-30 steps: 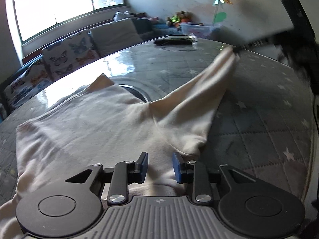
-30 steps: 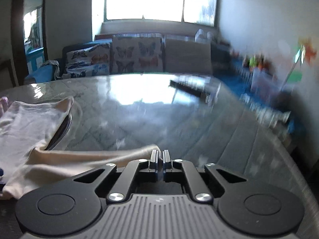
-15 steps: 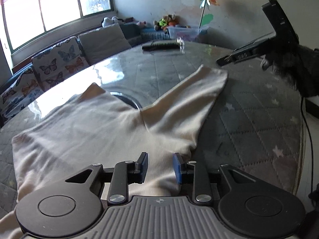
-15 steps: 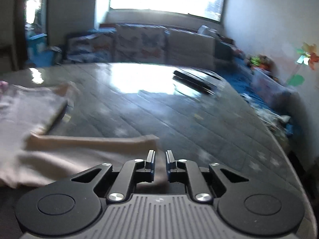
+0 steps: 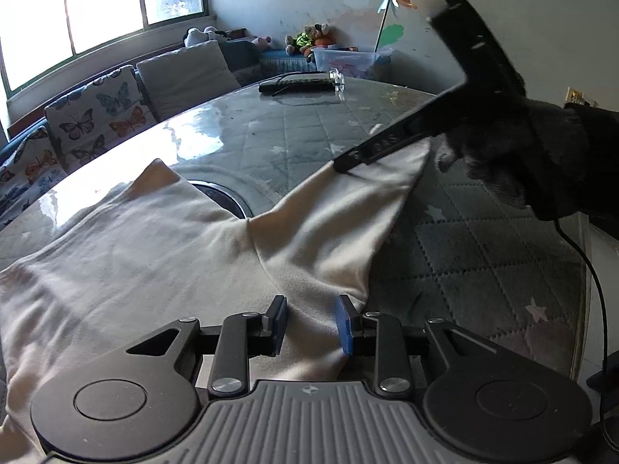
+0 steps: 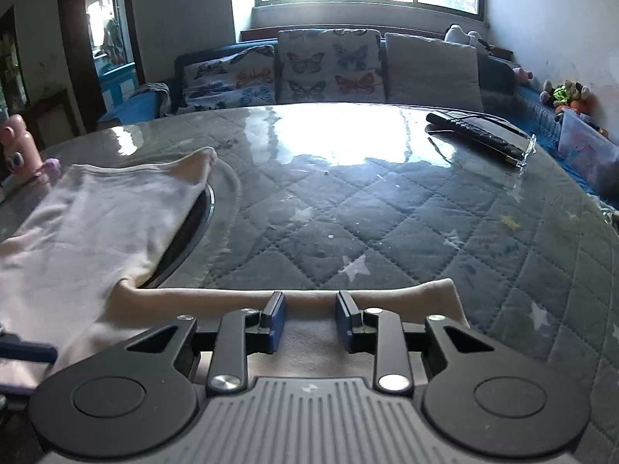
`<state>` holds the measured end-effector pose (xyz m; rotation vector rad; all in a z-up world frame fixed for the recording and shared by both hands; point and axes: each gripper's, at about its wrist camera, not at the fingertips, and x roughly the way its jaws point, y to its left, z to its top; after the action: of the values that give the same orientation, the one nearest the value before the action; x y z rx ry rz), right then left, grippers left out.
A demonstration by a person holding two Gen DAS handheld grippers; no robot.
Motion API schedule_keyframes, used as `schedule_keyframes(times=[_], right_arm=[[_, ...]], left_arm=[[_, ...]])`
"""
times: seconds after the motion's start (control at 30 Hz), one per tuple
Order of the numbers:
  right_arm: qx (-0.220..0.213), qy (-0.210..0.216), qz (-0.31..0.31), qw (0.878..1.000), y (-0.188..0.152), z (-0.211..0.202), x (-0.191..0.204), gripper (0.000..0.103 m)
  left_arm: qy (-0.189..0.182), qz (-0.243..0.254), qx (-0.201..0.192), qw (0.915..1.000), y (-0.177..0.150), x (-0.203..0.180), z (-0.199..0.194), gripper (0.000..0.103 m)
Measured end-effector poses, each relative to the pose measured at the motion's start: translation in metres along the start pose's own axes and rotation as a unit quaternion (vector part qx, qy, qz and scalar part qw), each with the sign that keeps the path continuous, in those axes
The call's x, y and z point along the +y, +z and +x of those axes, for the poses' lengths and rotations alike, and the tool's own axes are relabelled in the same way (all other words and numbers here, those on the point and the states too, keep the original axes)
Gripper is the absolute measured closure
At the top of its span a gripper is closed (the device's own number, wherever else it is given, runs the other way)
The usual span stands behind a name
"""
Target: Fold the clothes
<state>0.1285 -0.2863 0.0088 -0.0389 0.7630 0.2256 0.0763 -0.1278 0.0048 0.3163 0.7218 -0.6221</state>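
One garment only is in play, a cream long-sleeved top (image 5: 154, 255), and in the left wrist view it lies spread over the near-left part of the desk (image 5: 483, 255), its body flat and its far corner reaching past a round metal ring set in the desk's middle. No fold is visible in it. The left claw (image 5: 311, 324) hangs over the near hem with its jaws apart, and nothing is between them. One sleeve (image 5: 348, 212) runs out toward the far-right edge of the desk, and the right claw (image 5: 340, 164), held by a dark gloved hand (image 5: 503, 154), has its tip at the sleeve's end; from this side I cannot tell how the jaws stand. In the right wrist view the same claw (image 6: 311, 323) shows its jaws apart, with the sleeve's cuff (image 6: 387, 297) lying flat under and just beyond the fingertips, not pinched. The body of the top spreads to the left, toward the desk's left edge. I judge the task is at its beginning: the garment seems laid out, and the sleeves and the body are all left to fold.
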Motion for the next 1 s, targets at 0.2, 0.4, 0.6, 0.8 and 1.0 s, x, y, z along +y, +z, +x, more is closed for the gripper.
schedule_keyframes(times=[0.2, 0.4, 0.6, 0.8, 1.0], right_arm=[[-0.006, -0.022, 0.011, 1.000, 0.005, 0.005, -0.004, 0.070], [-0.019, 0.001, -0.034, 0.999, -0.005, -0.019, 0.014, 0.060], [-0.007, 0.023, -0.074, 0.997, -0.026, -0.028, 0.031, 0.052], [-0.010, 0.013, -0.059, 0.998, -0.036, -0.037, 0.019, 0.048], [-0.012, 0.003, -0.017, 1.000, -0.040, -0.049, -0.008, 0.048]], left_arm=[[-0.006, -0.010, -0.002, 0.9999, -0.002, 0.002, 0.001, 0.072], [-0.005, -0.017, -0.004, 0.9998, -0.002, 0.003, 0.001, 0.068], [0.007, -0.024, -0.008, 0.9997, -0.001, 0.005, -0.001, 0.061], [0.025, -0.037, -0.022, 0.9988, -0.001, 0.012, -0.015, 0.054], [0.047, -0.061, -0.033, 0.9964, -0.005, 0.023, -0.029, 0.050]])
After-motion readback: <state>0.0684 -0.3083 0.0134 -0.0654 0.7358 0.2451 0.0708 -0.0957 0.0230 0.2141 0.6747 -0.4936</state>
